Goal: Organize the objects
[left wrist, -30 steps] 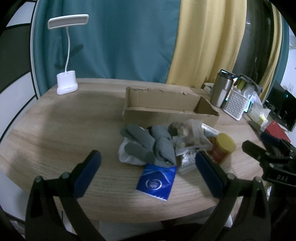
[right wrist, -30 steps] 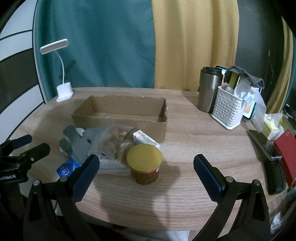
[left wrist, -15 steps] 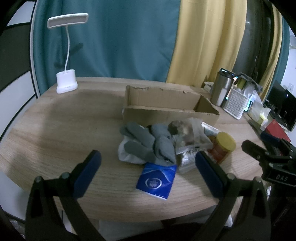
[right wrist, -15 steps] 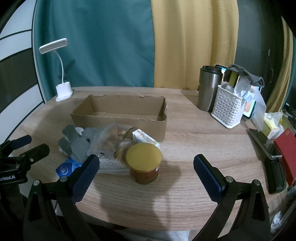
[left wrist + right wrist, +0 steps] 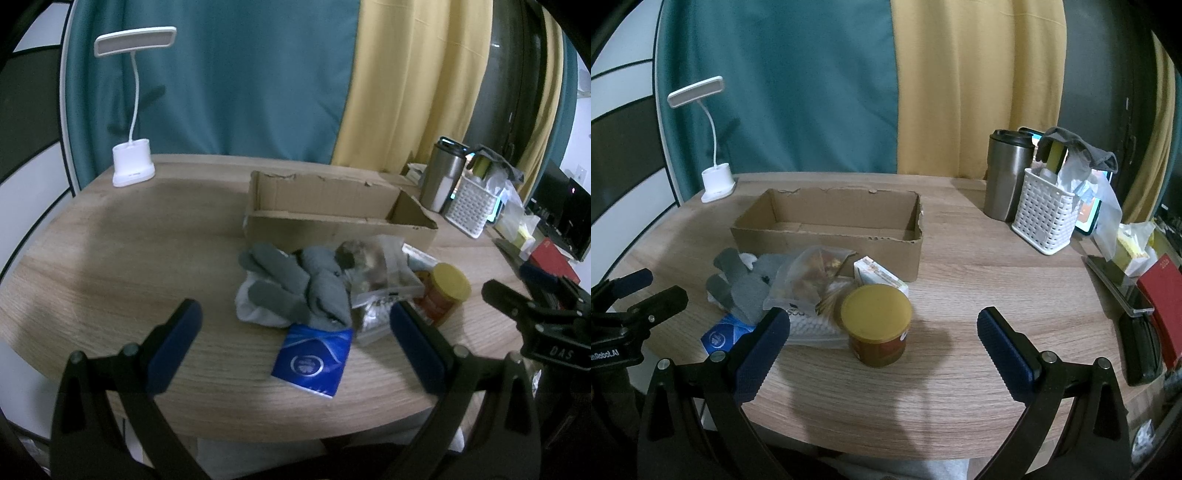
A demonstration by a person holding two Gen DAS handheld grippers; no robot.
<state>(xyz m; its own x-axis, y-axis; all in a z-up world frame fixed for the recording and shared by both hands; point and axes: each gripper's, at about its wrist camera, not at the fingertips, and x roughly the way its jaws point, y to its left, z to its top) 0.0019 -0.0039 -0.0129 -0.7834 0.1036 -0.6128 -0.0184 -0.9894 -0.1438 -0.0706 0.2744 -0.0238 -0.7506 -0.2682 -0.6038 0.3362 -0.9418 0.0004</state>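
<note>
An open cardboard box [image 5: 332,218] [image 5: 827,225] stands mid-table and looks empty. In front of it lies a pile: grey gloves [image 5: 295,284] [image 5: 742,284], a clear snack bag [image 5: 376,269] [image 5: 809,277], a blue packet [image 5: 314,360] [image 5: 720,336], a small carton [image 5: 881,275] and a yellow-lidded jar [image 5: 443,295] [image 5: 877,325]. My left gripper [image 5: 291,338] is open and empty, near the table's front edge, before the blue packet. My right gripper [image 5: 882,339] is open and empty, with the jar between its fingers' line of sight.
A white desk lamp [image 5: 133,162] [image 5: 716,181] stands back left. A steel tumbler [image 5: 1008,173] and a white basket [image 5: 1047,218] stand back right. A red book [image 5: 1161,295], phone and black items lie at the right edge. Curtains hang behind the round wooden table [image 5: 960,280].
Both grippers have drifted slightly; the views shift a little. Nothing on the table has moved and both grippers stay open.
</note>
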